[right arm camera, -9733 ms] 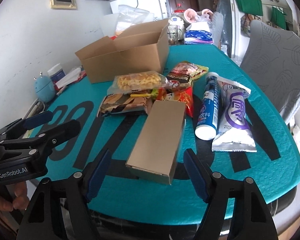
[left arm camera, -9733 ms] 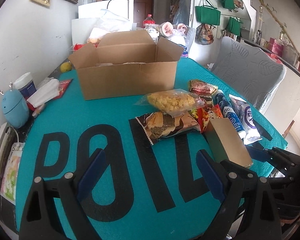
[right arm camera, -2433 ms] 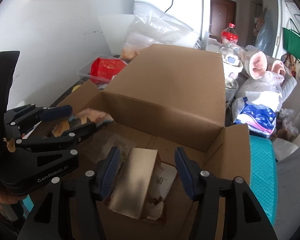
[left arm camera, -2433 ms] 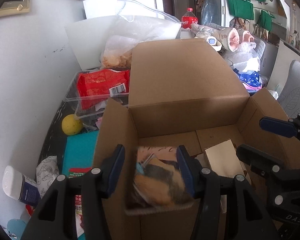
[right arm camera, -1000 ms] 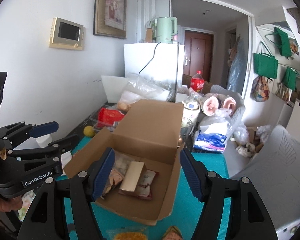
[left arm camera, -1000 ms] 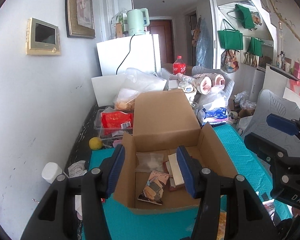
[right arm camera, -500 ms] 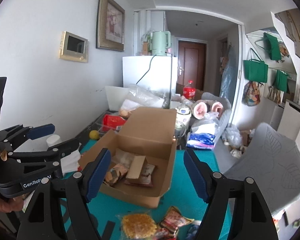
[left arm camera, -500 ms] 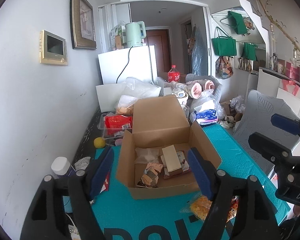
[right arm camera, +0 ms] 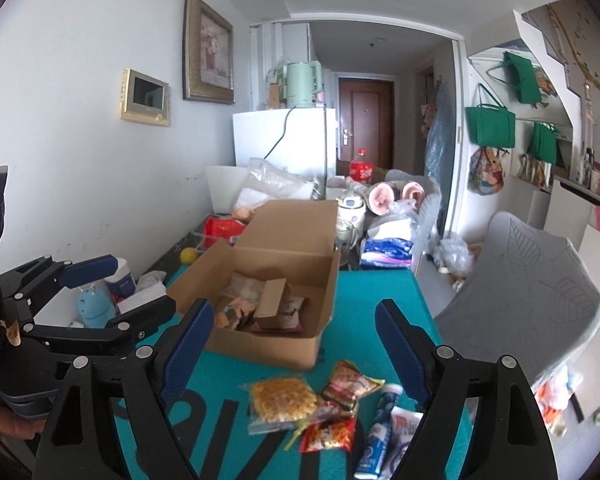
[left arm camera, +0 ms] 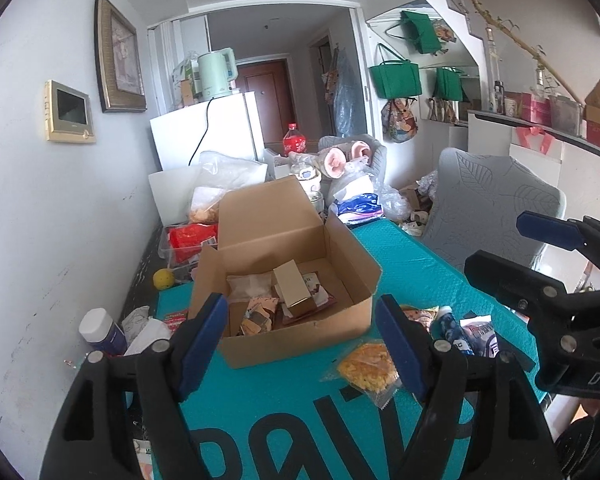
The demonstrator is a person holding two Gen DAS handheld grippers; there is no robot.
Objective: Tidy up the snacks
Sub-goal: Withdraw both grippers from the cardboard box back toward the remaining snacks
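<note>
Both my tongs hang over the near end of the teal mat [left arm camera: 412, 280], empty. My left tongs [left arm camera: 300, 340] stand open with nothing between the blue pads; they spread in the last second. My right tongs [right arm camera: 294, 344] are open too, jaws just now widening, nothing between them. Ahead of both sits the open box [left arm camera: 300, 336], flaps up, and in it lie a tan carton [left arm camera: 292, 290], a brown-and-orange packet [left arm camera: 258, 314] and some other wrappers. Below my right tongs, on the mat and outside the box, the remaining snacks lie bunched together: a clear bag of yellow puffs [right arm camera: 282, 402], a red packet [right arm camera: 330, 434], a brown pouch [right arm camera: 350, 386], a blue tube [right arm camera: 380, 432] and a white sachet [right arm camera: 404, 436] beside it. From the left tongs the puffs [left arm camera: 368, 366] show just under the right pad. My left tongs [right arm camera: 112, 292] appear at the left of the right view, my right ones [left arm camera: 512, 248] at the right of the left view.
</note>
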